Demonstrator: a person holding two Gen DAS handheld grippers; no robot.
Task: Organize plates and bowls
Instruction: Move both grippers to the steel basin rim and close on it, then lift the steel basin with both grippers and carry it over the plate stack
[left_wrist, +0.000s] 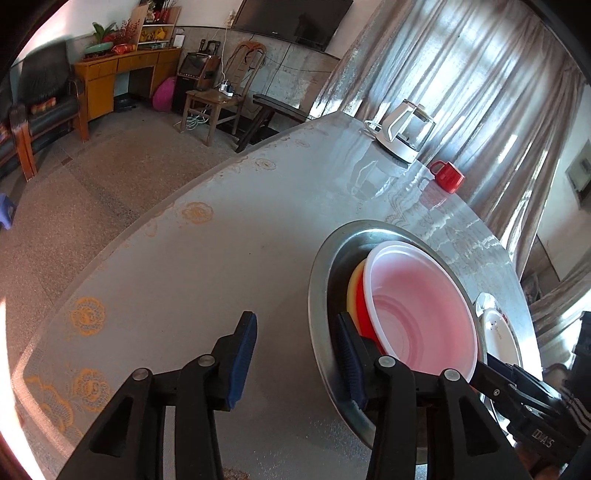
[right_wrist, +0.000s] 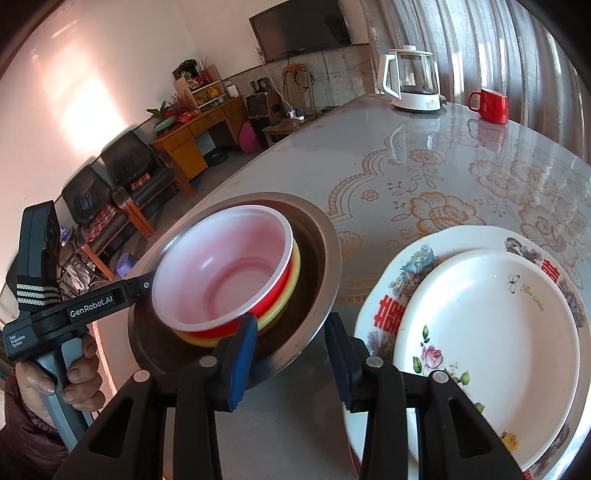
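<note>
A steel basin (left_wrist: 317, 295) (right_wrist: 328, 236) sits on the lace-covered table. Tilted inside it is a red bowl with a pale pink inside (left_wrist: 424, 306) (right_wrist: 225, 266), nested in a yellow bowl (left_wrist: 354, 284) (right_wrist: 273, 315). My left gripper (left_wrist: 295, 354) is open and straddles the basin's near rim, with one finger inside beside the red bowl and one outside. My right gripper (right_wrist: 291, 354) is open and straddles the opposite rim in the same way. Right of the basin, a small white flowered plate (right_wrist: 491, 332) lies on a larger decorated plate (right_wrist: 406, 269) (left_wrist: 498, 332).
A white glass kettle (left_wrist: 402, 133) (right_wrist: 410, 79) and a red mug (left_wrist: 447, 176) (right_wrist: 489, 105) stand at the table's far end. A hand (right_wrist: 77, 373) holds the left gripper's handle. The table's left edge drops to the floor, with chairs and a desk beyond.
</note>
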